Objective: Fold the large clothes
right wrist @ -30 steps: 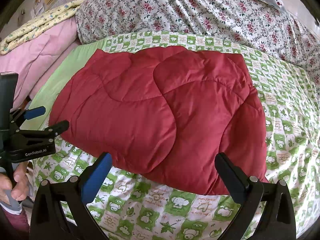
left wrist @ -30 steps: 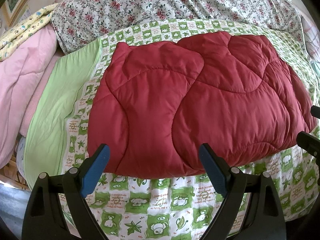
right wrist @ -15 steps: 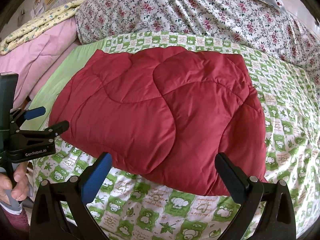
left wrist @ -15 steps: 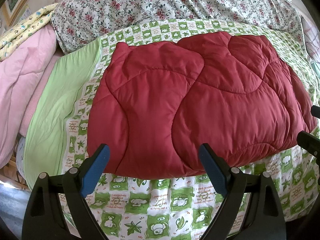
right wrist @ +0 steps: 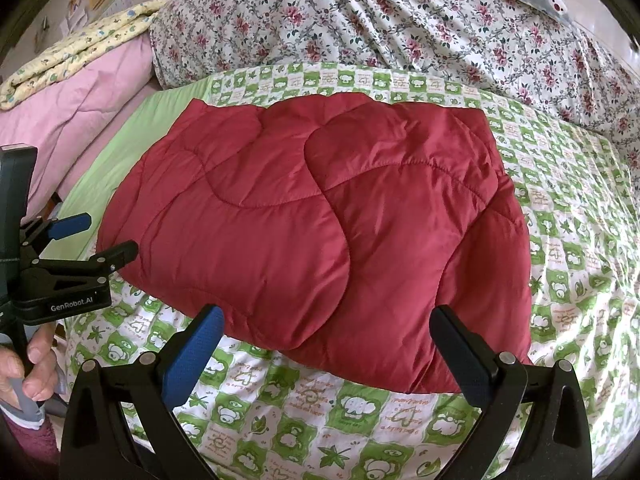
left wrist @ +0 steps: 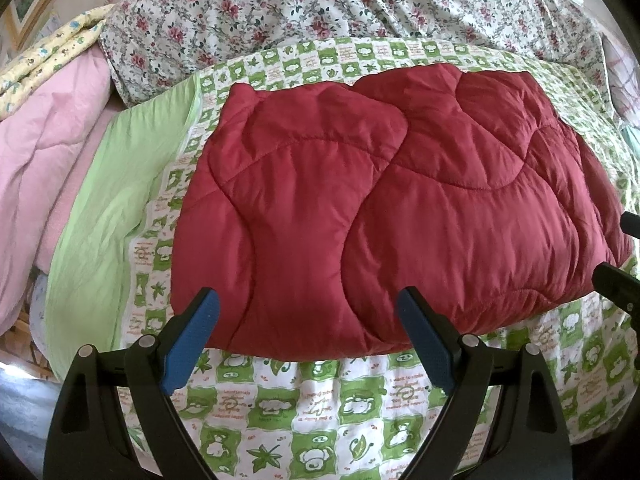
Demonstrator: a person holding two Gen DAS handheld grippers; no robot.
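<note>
Red quilted garment (left wrist: 384, 208) is seen folded into a compact rectangle on the bed sheet (left wrist: 320, 408); little folding appears left. Left gripper (left wrist: 308, 336) and right gripper (right wrist: 328, 344) are held apart, empty, at its near edge.

Red quilt (left wrist: 400, 200): padded cloth with a faint sheen, stitched in curved seams, lightly creased. Green checked sheet (left wrist: 320, 400): thin printed cloth, matt, gently wrinkled. Flowered cover (right wrist: 400, 20): matt printed cloth, heavily rumpled. Pink quilt (left wrist: 44, 152): soft matt cloth. Left gripper (left wrist: 308, 336) and right gripper (right wrist: 328, 344): black frames, probably matt plastic, with bright metal rivets; the blue pads (right wrist: 192, 356) are seen to carry a fine rough texture.
</note>
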